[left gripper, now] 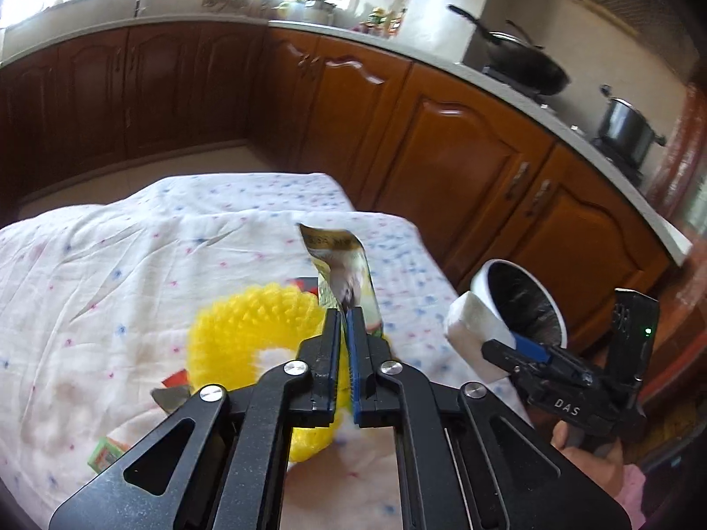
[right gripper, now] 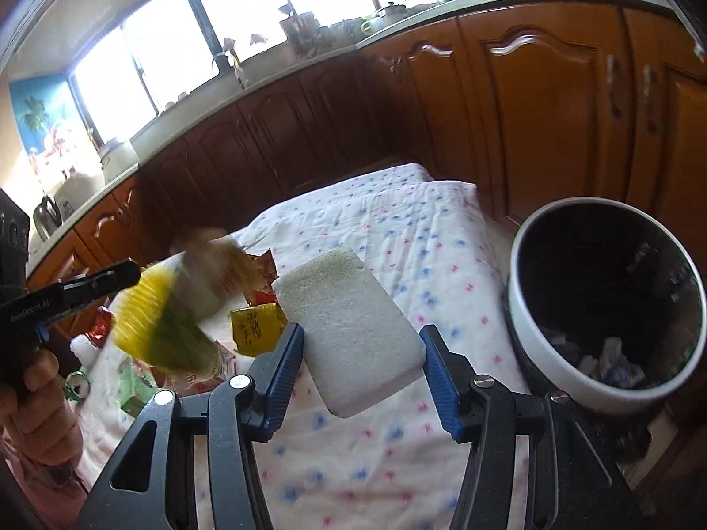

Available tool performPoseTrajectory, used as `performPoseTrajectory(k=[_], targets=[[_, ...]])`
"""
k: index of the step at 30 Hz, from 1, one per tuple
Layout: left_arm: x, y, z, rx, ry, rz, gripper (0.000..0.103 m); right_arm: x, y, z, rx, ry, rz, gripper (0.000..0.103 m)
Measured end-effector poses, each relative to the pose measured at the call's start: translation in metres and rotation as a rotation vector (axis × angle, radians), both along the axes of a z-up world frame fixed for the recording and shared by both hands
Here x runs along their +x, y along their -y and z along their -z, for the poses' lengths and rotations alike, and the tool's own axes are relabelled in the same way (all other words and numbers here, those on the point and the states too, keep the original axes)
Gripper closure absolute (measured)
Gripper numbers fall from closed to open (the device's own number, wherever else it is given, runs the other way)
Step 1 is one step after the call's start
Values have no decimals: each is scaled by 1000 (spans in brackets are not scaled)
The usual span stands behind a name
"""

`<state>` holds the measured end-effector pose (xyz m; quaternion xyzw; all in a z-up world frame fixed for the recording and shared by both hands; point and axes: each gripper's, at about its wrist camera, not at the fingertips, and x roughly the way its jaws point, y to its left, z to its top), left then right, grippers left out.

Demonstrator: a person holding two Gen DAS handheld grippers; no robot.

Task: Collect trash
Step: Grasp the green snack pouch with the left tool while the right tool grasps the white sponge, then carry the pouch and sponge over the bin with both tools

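The left gripper (left gripper: 343, 311) has its fingers (left gripper: 329, 344) pinched tight on a thin food wrapper (left gripper: 342, 265), which stands up crumpled above the tips – greenish and silvery, held clear of the cloth. Just beneath it lies a yellow spiky ball (left gripper: 247, 327), resting on the bench (left gripper: 88, 265), which is draped in a white cloth dotted with blue and pink. More litter sits around the ball: a yellow packet (right gripper: 256, 327), red wrappers (right gripper: 260, 274) and a small green box (left gripper: 104, 452) near the cloth's edge.

The right gripper (right gripper: 362, 349) is about half open, its blue-padded fingers (right gripper: 287, 366) pressed against the two long sides of a white sponge block (right gripper: 349, 331), so the block is carried in the air, tilted, over the cloth. From the left camera the same block (left gripper: 475, 331) sits just in front of the bin's rim.

The bin (right gripper: 552, 371) – white outside, lined with a black bag – stands off the right edge of the bench, close beside the sponge, with crumpled paper (right gripper: 614, 360) already at the bottom. A person's hand (right gripper: 35, 402) grips the handle of the left gripper at the picture's edge, blurred. Wooden cabinets (left gripper: 459, 154) run behind, with a wok (left gripper: 521, 66) and a steel pot (left gripper: 625, 126) on the counter
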<state>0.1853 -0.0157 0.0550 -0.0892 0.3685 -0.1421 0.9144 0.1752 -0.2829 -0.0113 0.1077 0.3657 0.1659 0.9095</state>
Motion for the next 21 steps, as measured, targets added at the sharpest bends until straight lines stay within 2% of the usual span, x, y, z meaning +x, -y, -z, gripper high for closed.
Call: performPoseTrajectory(k=[4,6,11,14,16,18,21], targets=[[-12,20,-2,-4,0,57,102,-13,14,2,18,4,40,48],[-16,32,2,27,2,75,102,-18,19,5,26,-3,48,48],[-18,36,16,43,-34,80,102,-31,34,6,38,6,87,48],[-16,39,25,58,-56,77,91,-40,44,7,59,9,116,48],[-12,46,33,67,-73,86,75,-46,50,7,64,11,132,48],[-8,57,42,100,-85,108,64,-52,56,7,76,14,146,48],[-5,77,51,156,-88,164,60,-57,64,10,84,9,166,48]])
